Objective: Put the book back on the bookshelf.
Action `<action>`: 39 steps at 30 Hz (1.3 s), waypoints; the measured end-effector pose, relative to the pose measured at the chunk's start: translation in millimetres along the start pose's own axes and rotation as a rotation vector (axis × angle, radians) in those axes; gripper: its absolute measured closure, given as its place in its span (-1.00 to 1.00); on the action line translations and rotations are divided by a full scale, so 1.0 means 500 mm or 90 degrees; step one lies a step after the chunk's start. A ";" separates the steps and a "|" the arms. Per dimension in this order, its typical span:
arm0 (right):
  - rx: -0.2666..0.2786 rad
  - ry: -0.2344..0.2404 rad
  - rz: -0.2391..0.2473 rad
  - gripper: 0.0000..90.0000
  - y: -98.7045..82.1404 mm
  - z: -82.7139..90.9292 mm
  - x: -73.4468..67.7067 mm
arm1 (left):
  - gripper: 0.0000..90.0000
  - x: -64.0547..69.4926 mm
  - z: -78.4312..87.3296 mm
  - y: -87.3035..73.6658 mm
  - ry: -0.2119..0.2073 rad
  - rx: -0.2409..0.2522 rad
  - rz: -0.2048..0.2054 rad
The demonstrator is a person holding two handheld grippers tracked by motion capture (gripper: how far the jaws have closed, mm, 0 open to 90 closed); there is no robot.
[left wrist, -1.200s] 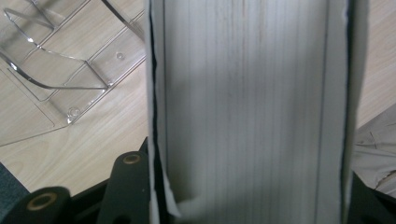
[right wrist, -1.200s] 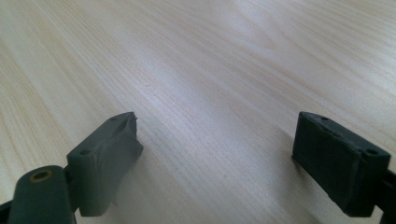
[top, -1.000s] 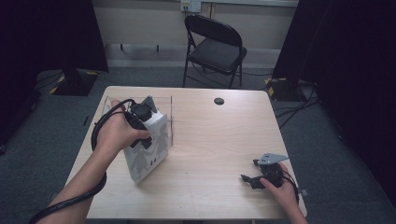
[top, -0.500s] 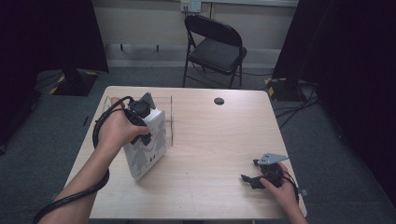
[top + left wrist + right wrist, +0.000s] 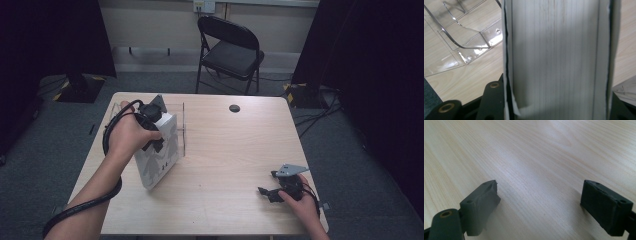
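Left gripper (image 5: 150,131) was clamped on a thick white book (image 5: 159,160), held tilted with its lower edge on the left part of the table (image 5: 225,150) beside a clear plastic stand (image 5: 181,131), page edges facing up, while right gripper (image 5: 272,192) rested wide apart, holding nothing, near the table's front right corner.

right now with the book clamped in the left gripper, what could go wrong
The left gripper pinches the thick white book only at its top edge while it stands tilted, so it could swing or slip out. The clear stand sits right beside it and could get knocked. The right gripper rests far off, open, too distant to steady anything.
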State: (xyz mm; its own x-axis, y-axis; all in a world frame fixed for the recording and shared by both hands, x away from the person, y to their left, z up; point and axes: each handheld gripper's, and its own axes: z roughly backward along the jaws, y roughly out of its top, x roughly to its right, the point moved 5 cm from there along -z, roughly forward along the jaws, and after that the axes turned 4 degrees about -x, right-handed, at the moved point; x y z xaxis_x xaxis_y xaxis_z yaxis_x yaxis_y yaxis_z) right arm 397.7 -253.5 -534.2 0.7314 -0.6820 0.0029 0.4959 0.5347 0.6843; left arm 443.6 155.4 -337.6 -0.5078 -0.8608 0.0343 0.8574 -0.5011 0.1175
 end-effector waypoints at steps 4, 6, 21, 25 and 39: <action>0.000 0.001 0.000 -0.71 0.000 0.000 0.000 | 0.18 -0.001 0.001 0.006 -0.002 0.000 0.008; 0.000 0.001 0.000 -0.71 0.000 0.000 0.000 | 0.18 -0.002 0.002 0.009 0.001 -0.002 0.011; 0.000 0.002 0.000 -0.71 0.000 0.000 0.000 | 0.18 0.000 0.002 0.027 -0.005 -0.001 0.064; 0.000 0.002 0.000 -0.71 0.000 0.000 0.000 | 0.18 -0.001 0.003 0.031 -0.010 -0.004 0.077; -0.001 0.002 0.000 -0.71 0.000 0.000 0.000 | 0.18 -0.020 -0.004 0.048 0.005 0.001 0.050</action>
State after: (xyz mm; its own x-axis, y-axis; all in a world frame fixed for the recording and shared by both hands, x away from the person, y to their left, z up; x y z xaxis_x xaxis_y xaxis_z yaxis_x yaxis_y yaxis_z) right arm 397.6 -253.5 -534.2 0.7324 -0.6809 0.0005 0.4968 0.5349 0.6835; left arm 469.3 151.6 -337.3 -0.4381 -0.8982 0.0364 0.8946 -0.4317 0.1156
